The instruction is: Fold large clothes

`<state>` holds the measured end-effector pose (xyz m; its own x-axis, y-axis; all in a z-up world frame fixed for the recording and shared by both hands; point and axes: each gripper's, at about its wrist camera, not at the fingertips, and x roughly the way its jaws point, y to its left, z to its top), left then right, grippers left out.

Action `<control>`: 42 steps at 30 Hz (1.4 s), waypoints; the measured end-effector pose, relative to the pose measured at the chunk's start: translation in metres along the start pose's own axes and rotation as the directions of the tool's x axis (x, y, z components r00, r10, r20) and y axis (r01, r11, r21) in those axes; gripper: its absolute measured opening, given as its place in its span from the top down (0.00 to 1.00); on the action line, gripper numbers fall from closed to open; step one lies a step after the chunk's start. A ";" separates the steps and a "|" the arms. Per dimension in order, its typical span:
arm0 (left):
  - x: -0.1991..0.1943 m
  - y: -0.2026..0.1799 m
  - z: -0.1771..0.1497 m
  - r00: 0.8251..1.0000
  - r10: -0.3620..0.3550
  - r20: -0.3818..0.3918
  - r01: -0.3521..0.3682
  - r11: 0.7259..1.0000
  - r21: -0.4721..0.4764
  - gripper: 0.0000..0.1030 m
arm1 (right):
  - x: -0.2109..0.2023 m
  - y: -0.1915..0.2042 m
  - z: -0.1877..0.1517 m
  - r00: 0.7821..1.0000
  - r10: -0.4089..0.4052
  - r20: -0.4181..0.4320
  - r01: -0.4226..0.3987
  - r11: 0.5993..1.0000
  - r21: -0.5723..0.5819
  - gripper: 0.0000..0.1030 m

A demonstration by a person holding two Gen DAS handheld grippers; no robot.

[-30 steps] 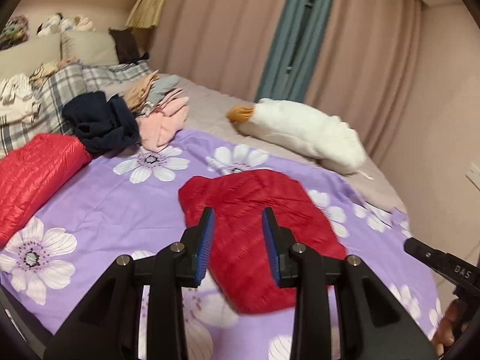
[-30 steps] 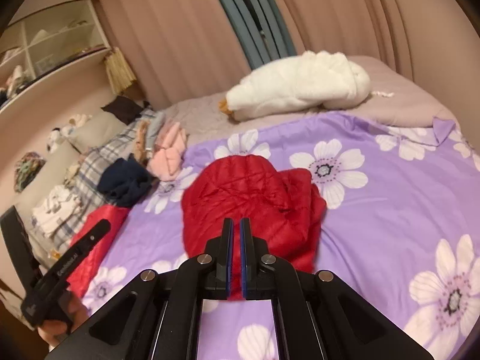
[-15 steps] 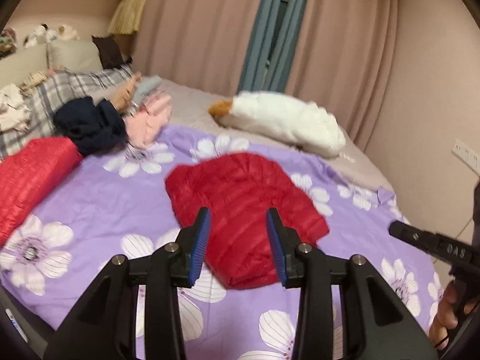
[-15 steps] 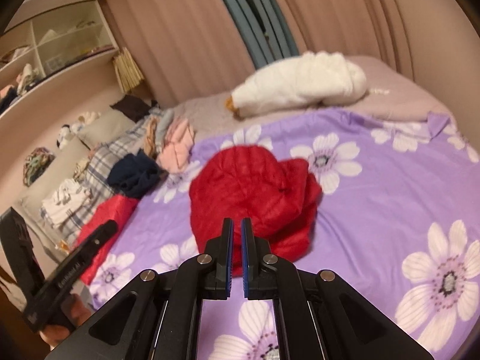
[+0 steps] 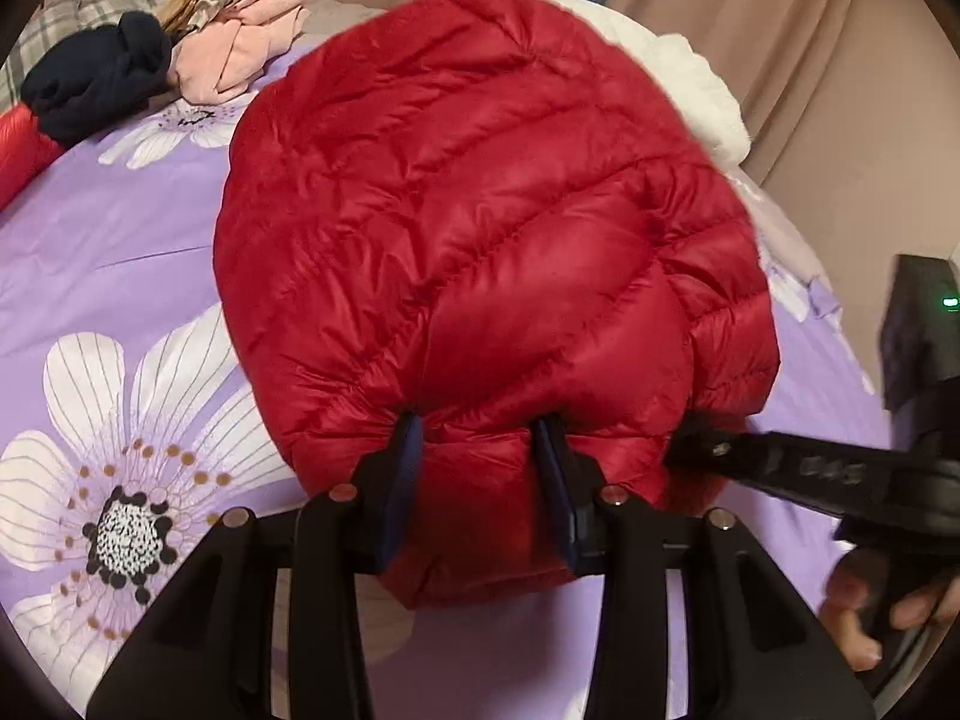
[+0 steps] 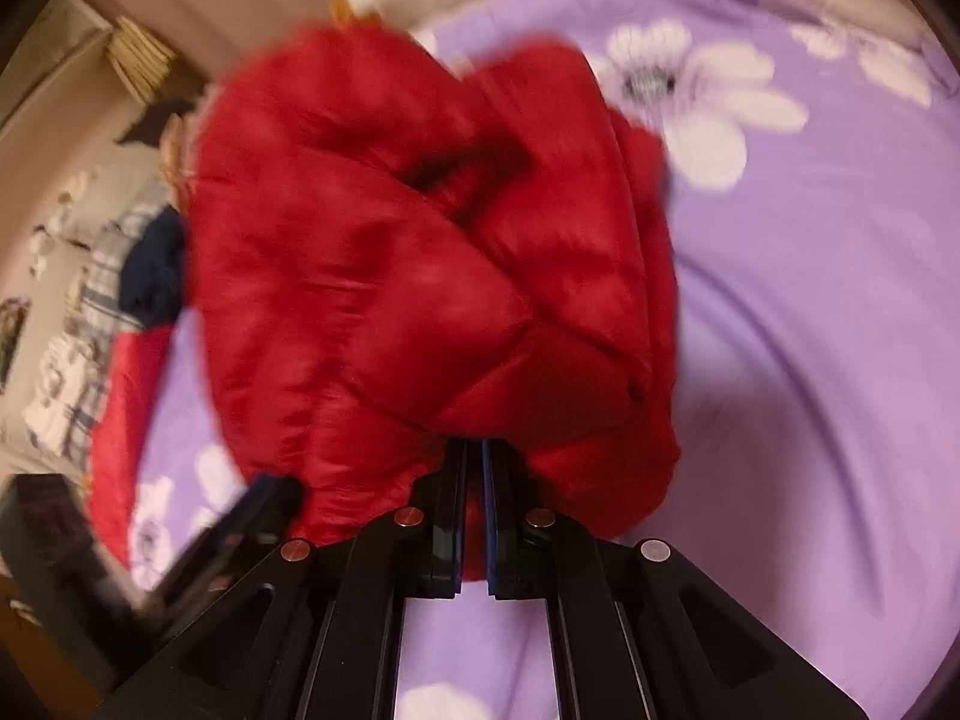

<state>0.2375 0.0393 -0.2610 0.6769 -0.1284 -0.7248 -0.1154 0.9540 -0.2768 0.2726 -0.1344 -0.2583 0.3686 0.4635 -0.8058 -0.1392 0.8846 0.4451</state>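
A folded red puffer jacket [image 5: 480, 228] lies on the purple flowered bedcover [image 5: 120, 252]. My left gripper [image 5: 477, 456] is pushed against the jacket's near edge. Its jaws are opening, and a puff of the jacket bulges between the fingers without being clamped. My right gripper [image 6: 474, 450] is shut, with its tips tucked into the near edge of the jacket [image 6: 390, 252] and nothing pinched. In the left wrist view the right gripper [image 5: 690, 444] reaches into the jacket's right near corner. The right wrist view is blurred.
A navy garment [image 5: 96, 84], pink clothes [image 5: 240, 54] and a second red jacket [image 5: 18, 144] lie at the left. A white plush toy [image 5: 696, 78] lies behind the jacket, before the curtains. A hand [image 5: 870, 618] holds the right gripper.
Both grippers have come down from above the bed to the jacket's near edge, which now fills both views. The left jaws stand a little wider; the right stay shut.
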 end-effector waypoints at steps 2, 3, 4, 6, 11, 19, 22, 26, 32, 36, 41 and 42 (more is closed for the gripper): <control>-0.004 -0.004 0.002 1.000 0.015 0.010 -0.015 0.999 0.028 0.61 | 0.006 -0.007 -0.003 1.000 0.020 -0.002 -0.020 0.999 0.032 0.98; -0.009 -0.006 0.004 1.000 0.015 0.015 -0.015 0.999 0.033 0.61 | 0.003 -0.009 -0.003 0.999 0.038 0.006 -0.038 0.998 0.048 0.98; -0.013 -0.006 0.007 1.000 0.009 0.016 -0.010 1.000 0.027 0.61 | -0.001 -0.009 -0.003 0.999 0.047 0.012 -0.047 0.998 0.051 0.98; -0.026 -0.004 0.012 1.000 -0.001 0.017 0.001 1.000 0.001 0.62 | -0.014 -0.004 -0.004 1.000 0.021 0.024 -0.022 0.999 0.031 0.98; -0.081 -0.009 0.022 0.993 -0.008 0.114 0.005 1.000 0.027 0.66 | -0.079 0.023 -0.017 0.988 -0.042 0.147 0.054 0.996 -0.077 0.98; -0.186 -0.015 0.025 0.970 -0.015 0.241 0.000 0.998 0.061 0.64 | -0.211 0.054 -0.060 0.944 0.016 0.329 0.049 0.981 -0.188 0.98; -0.230 -0.016 0.020 0.955 -0.038 0.294 0.014 0.996 0.085 0.63 | -0.247 0.066 -0.071 0.923 0.004 0.385 0.096 0.966 -0.240 0.98; -0.273 -0.018 0.014 0.937 -0.045 0.346 0.014 0.996 0.091 0.34 | -0.278 0.065 -0.075 0.911 0.030 0.411 0.079 0.966 -0.246 0.81; -0.318 -0.026 0.008 0.895 -0.063 0.441 -0.005 0.988 0.151 0.00 | -0.308 0.060 -0.085 0.843 0.069 0.534 0.047 0.978 -0.201 0.02; -0.337 -0.030 0.002 0.881 -0.087 0.464 0.013 0.987 0.161 0.00 | -0.320 0.066 -0.088 0.847 0.064 0.527 0.059 0.975 -0.213 0.02; -0.340 -0.033 0.003 0.889 -0.098 0.446 0.028 0.987 0.160 0.00 | -0.330 0.077 -0.100 0.819 0.037 0.573 0.131 0.959 -0.250 0.01; -0.339 -0.032 0.003 0.889 -0.089 0.449 0.024 0.989 0.148 0.00 | -0.331 0.077 -0.101 0.819 0.037 0.573 0.133 0.959 -0.252 0.01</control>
<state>0.0141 0.0528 -0.0043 0.9386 -0.0770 -0.3362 0.0095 0.9802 -0.1979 0.0470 -0.2143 0.0032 0.8232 0.3822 -0.4197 -0.3157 0.9227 0.2212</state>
